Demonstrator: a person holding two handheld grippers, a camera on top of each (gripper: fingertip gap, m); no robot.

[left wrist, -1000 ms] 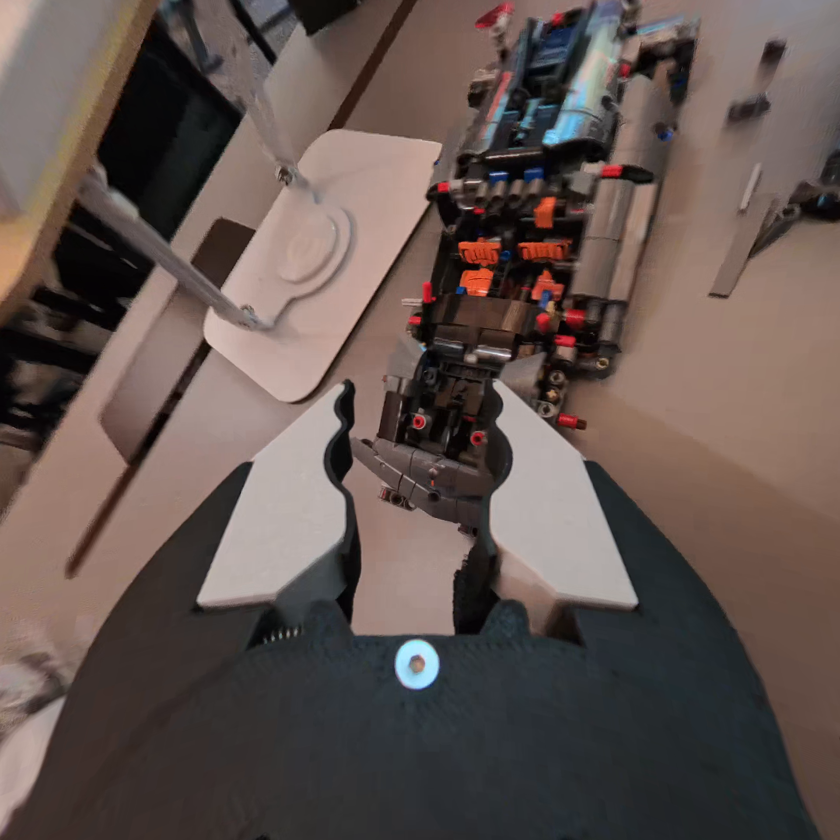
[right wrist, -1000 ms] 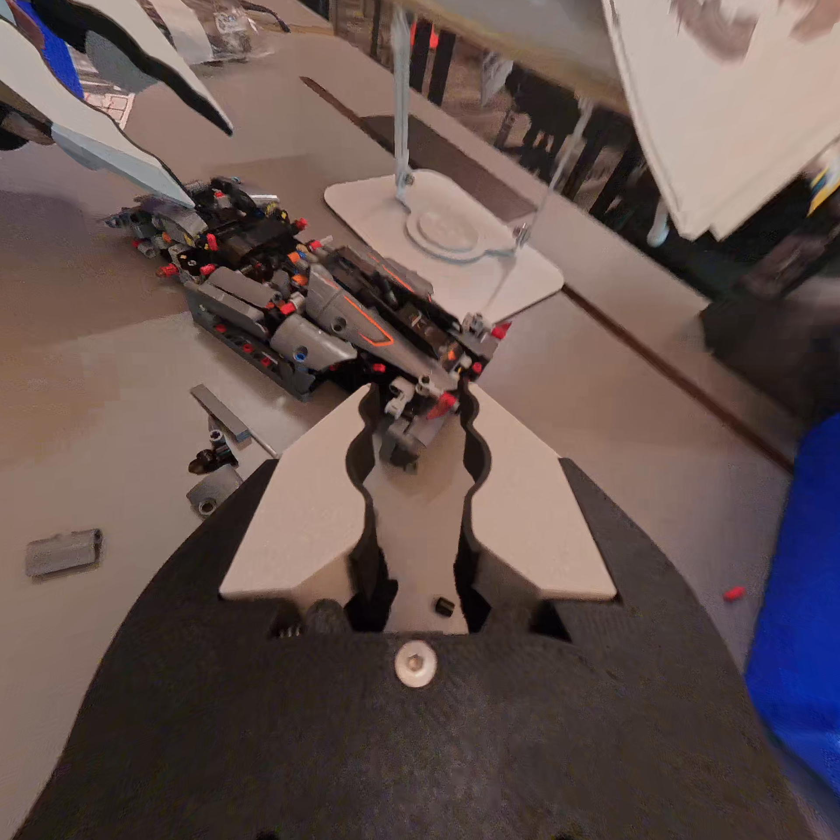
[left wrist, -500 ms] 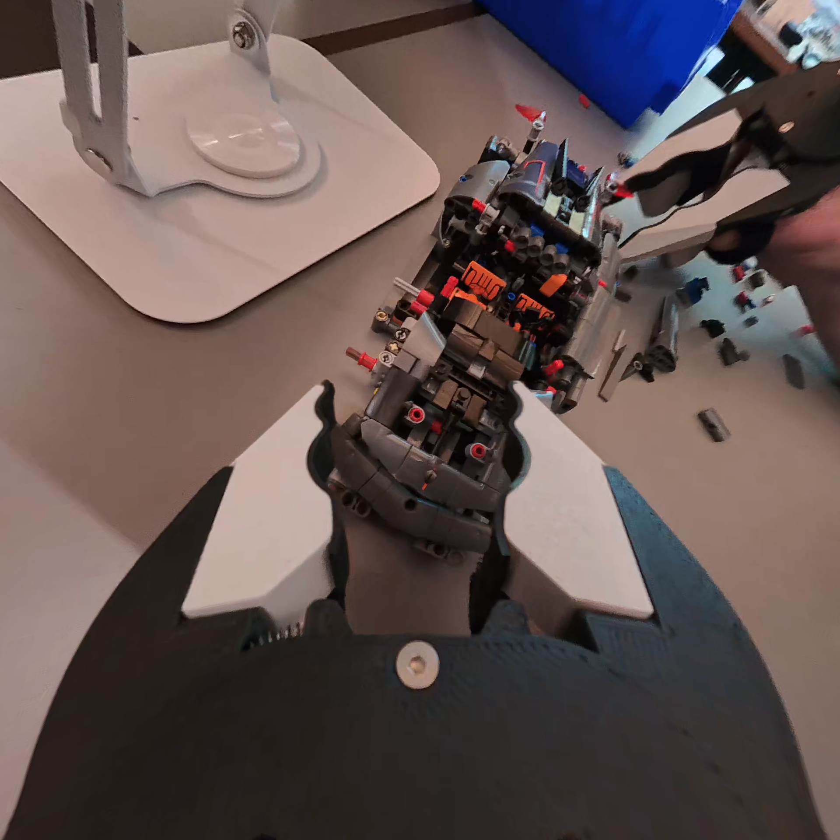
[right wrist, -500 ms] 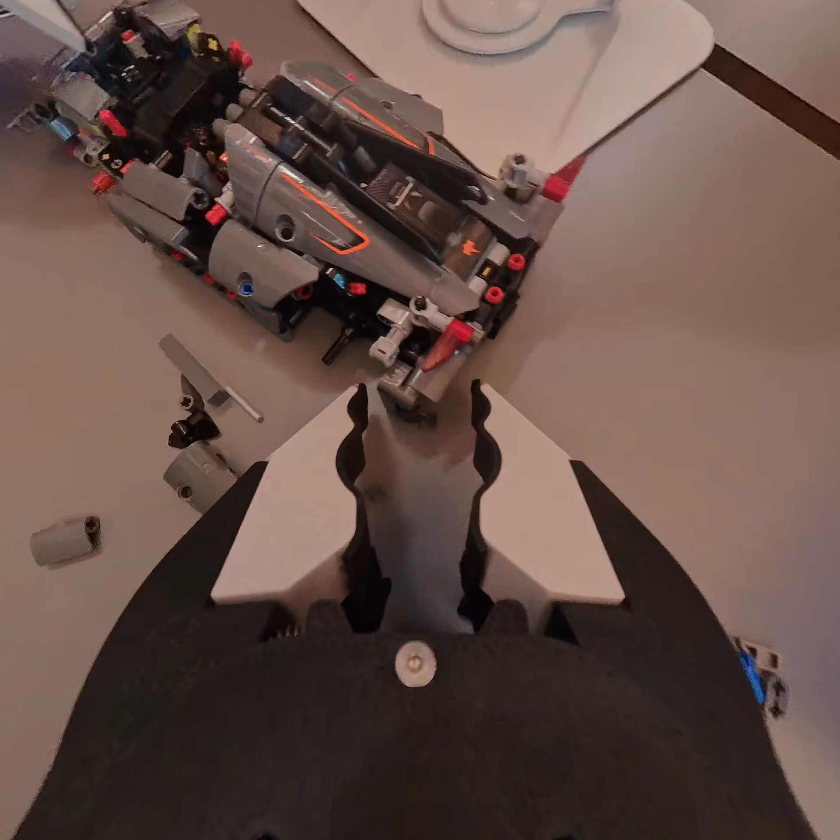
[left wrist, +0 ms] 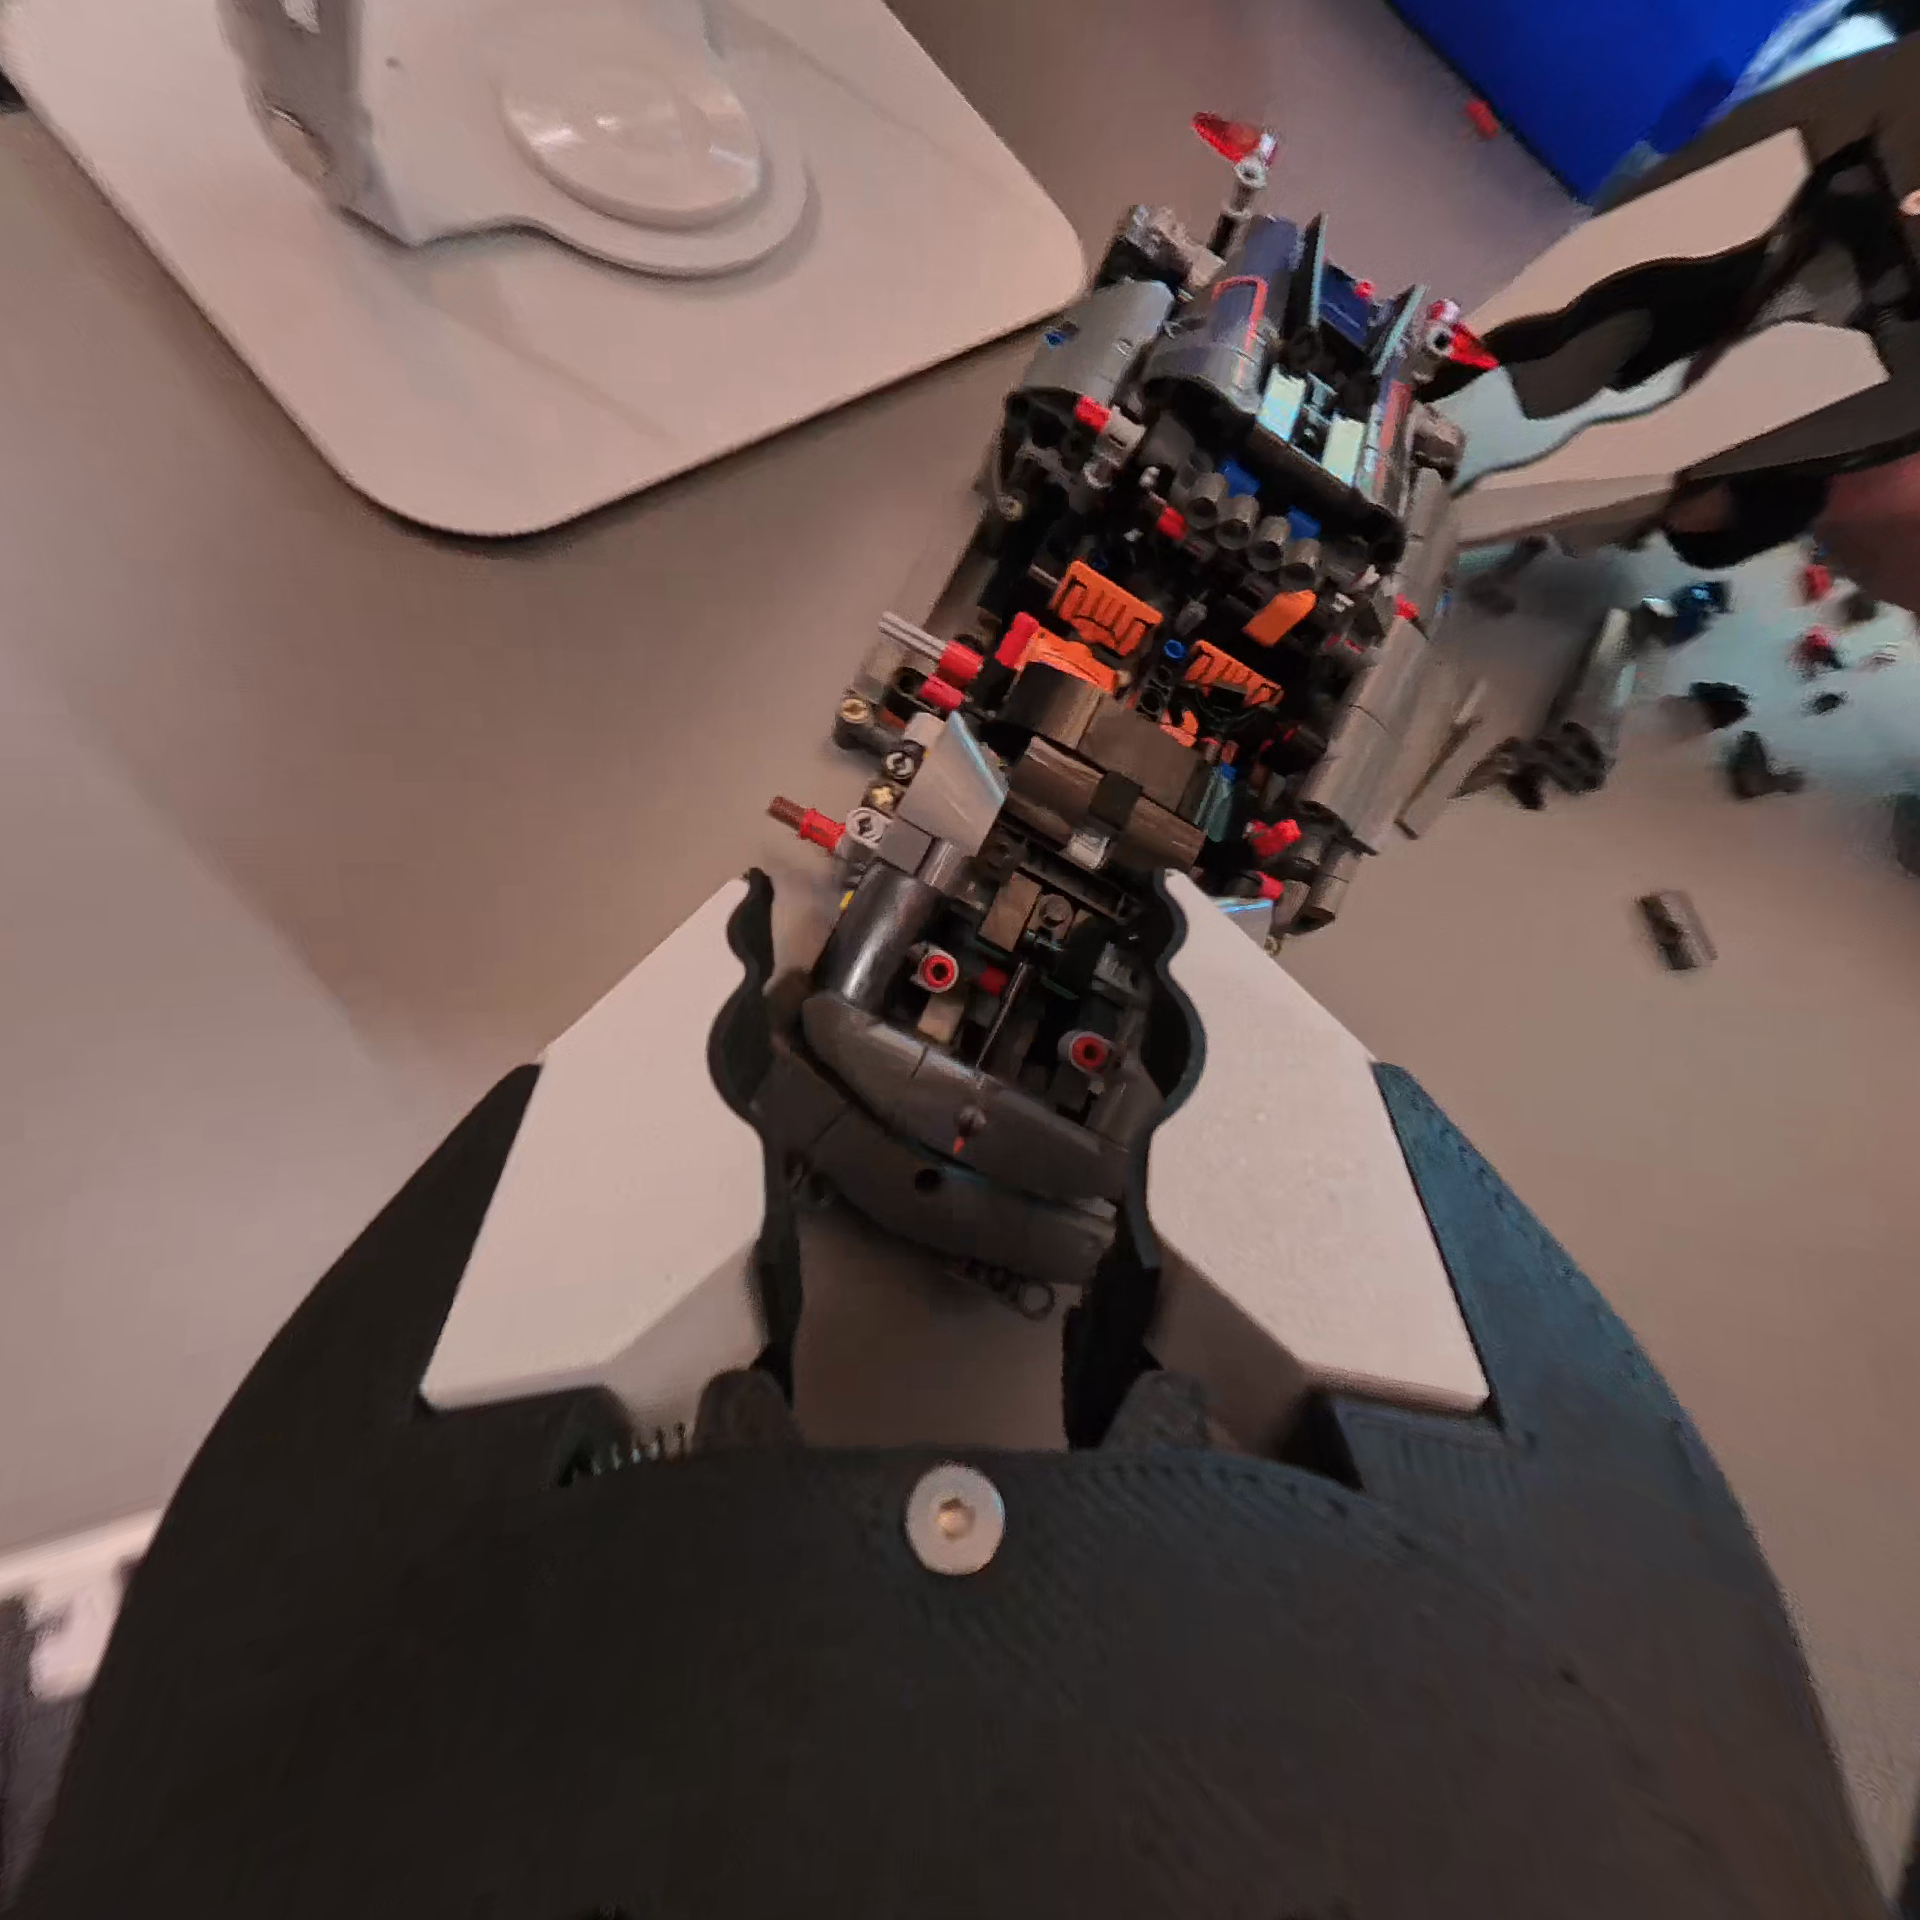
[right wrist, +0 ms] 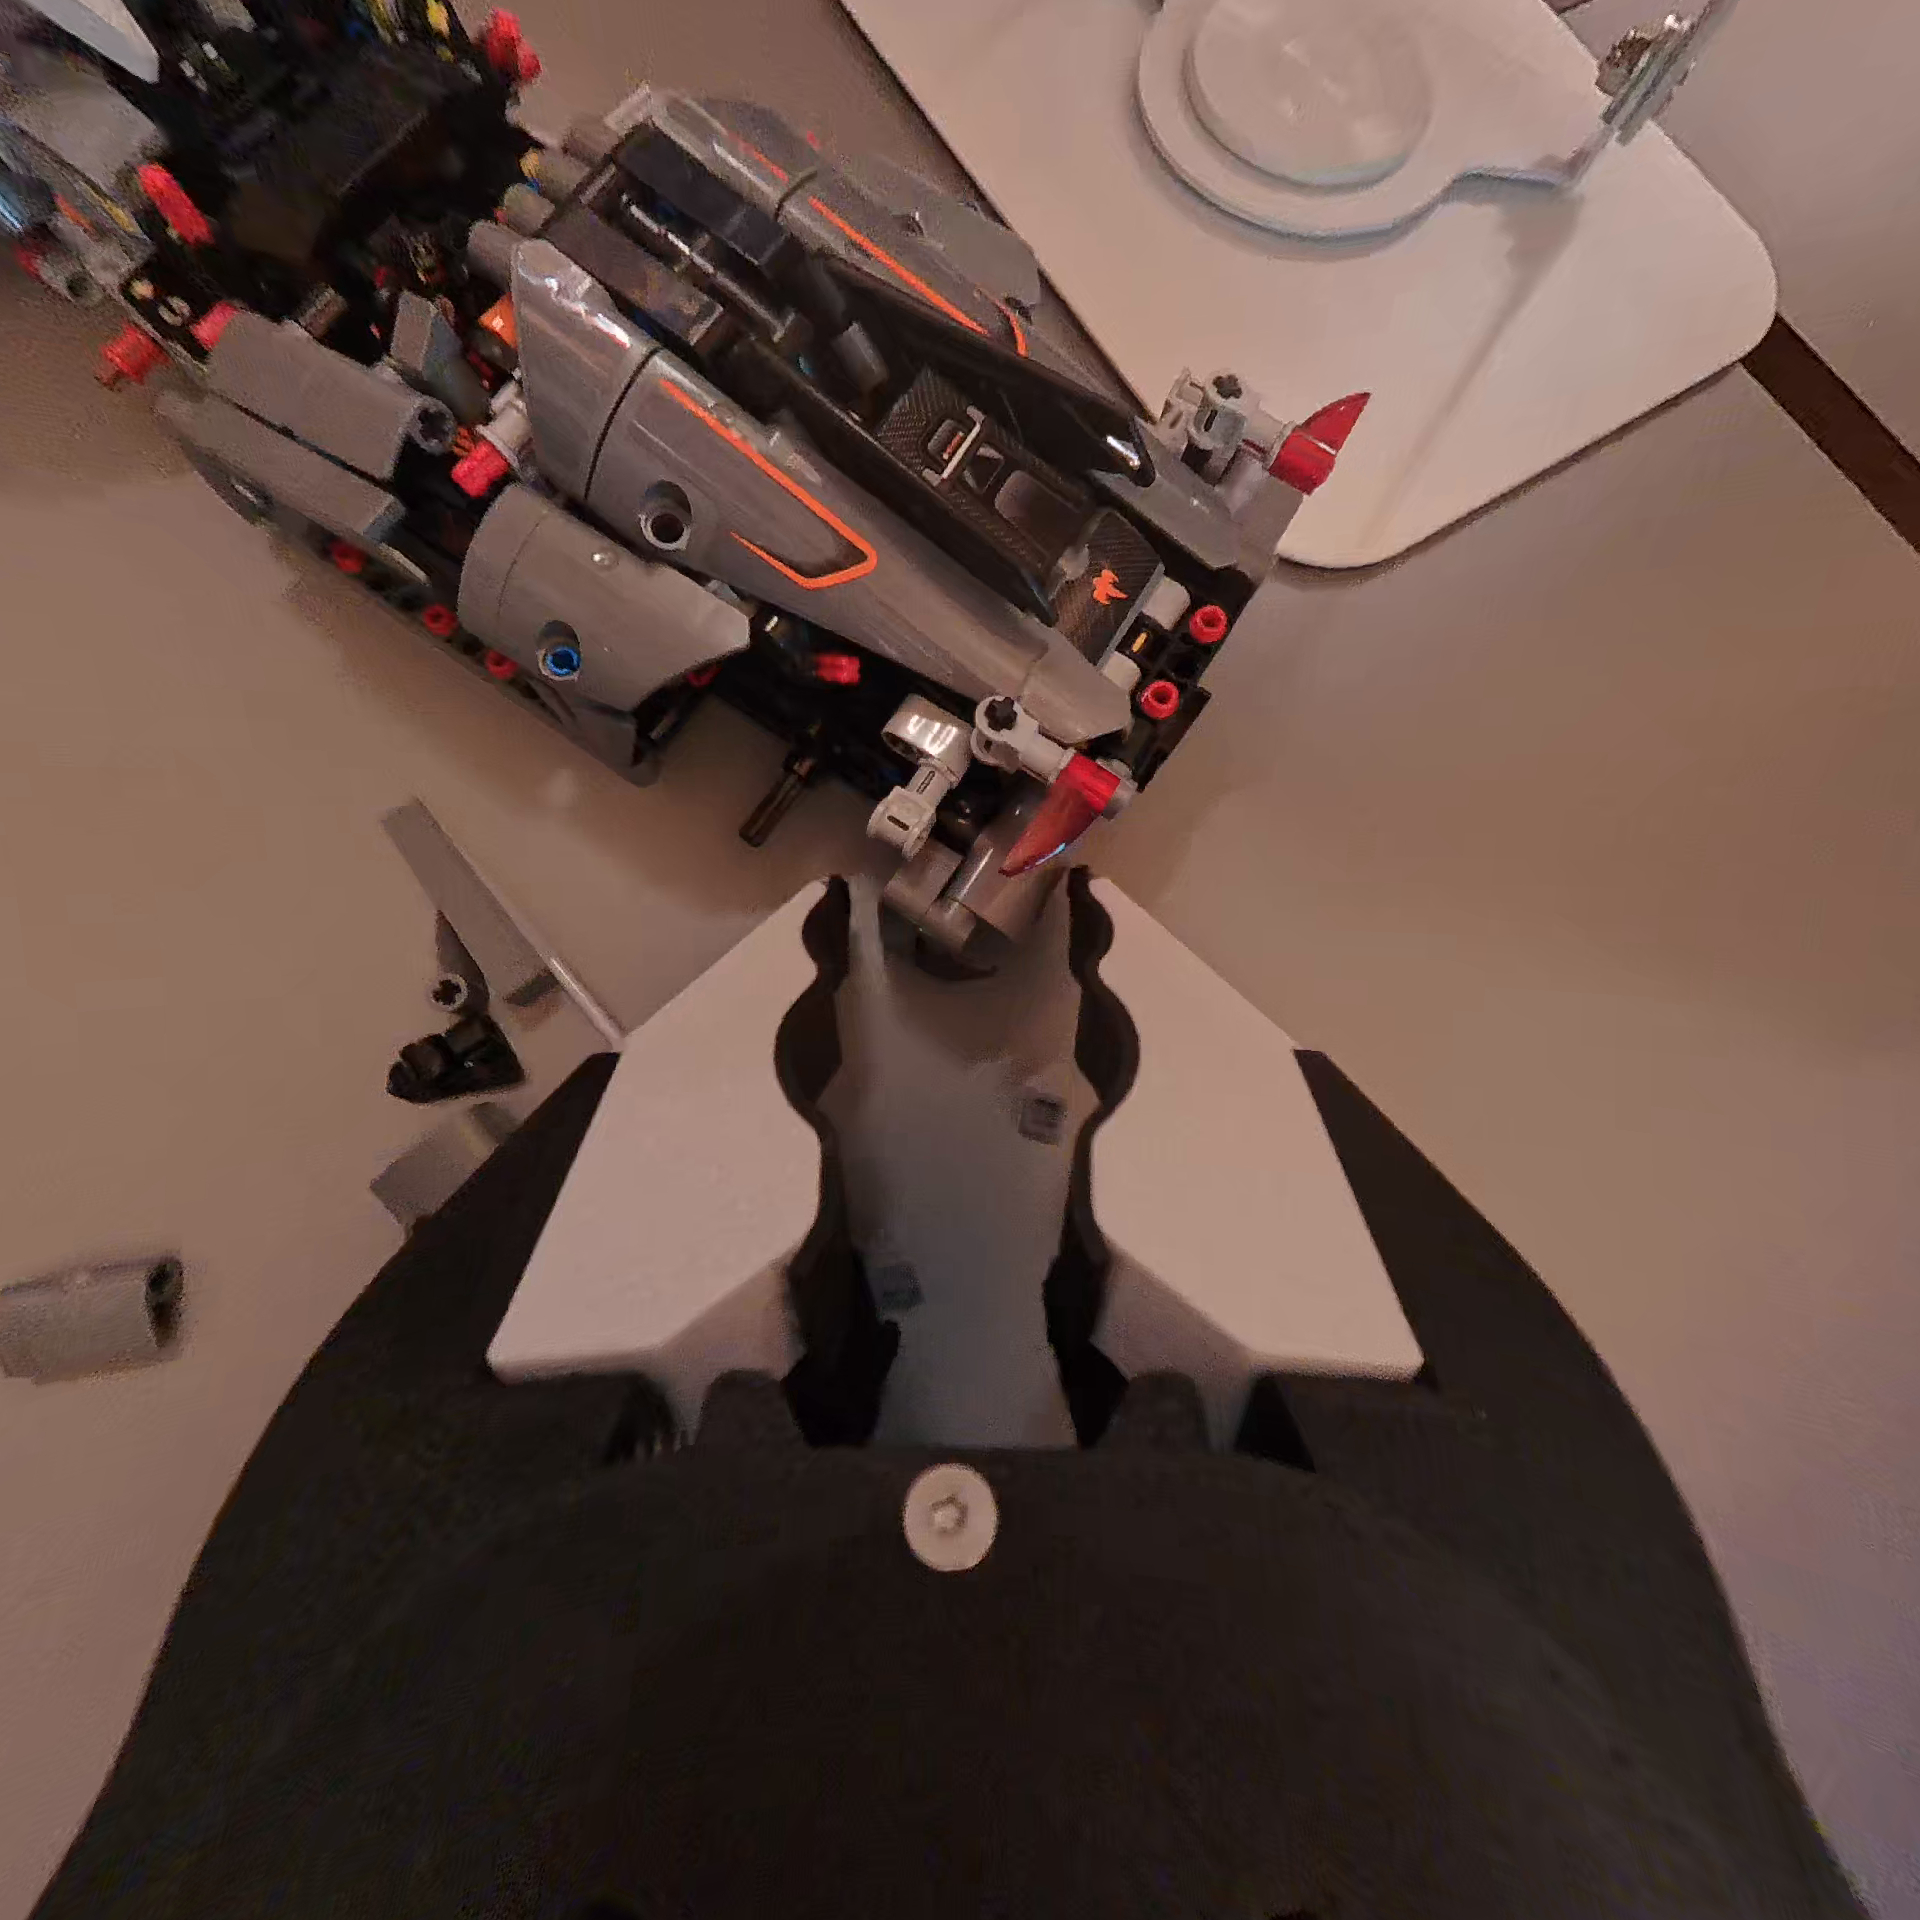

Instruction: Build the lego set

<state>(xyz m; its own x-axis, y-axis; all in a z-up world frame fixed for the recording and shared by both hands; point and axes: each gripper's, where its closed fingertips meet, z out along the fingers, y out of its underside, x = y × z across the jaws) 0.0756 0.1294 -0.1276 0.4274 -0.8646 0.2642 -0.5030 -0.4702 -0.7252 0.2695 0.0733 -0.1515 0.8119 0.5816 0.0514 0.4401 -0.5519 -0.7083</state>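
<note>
The lego car (left wrist: 1195, 623) is a long grey and black model with orange and red parts, lying on the beige table. My left gripper (left wrist: 961, 904) is shut on its rounded dark grey front end, which fills the gap between the two pads. My right gripper (right wrist: 956, 894) is open at the car's (right wrist: 727, 468) rear corner. A grey connector carrying a red translucent tail piece (right wrist: 1060, 821) lies between its tips. The right gripper also shows in the left wrist view (left wrist: 1486, 416), jaws apart beside the car's rear.
A white stand base (left wrist: 520, 312) lies just beyond the car, also in the right wrist view (right wrist: 1507, 312). Loose parts lie left of the right gripper: a grey panel (right wrist: 457, 904), a black piece (right wrist: 452, 1060), a grey connector (right wrist: 94, 1314). More small parts (left wrist: 1673, 925) lie scattered.
The left gripper has kept its hold on the car's front while its view swung to look down on the table. The right gripper has drawn in to the car's rear corner.
</note>
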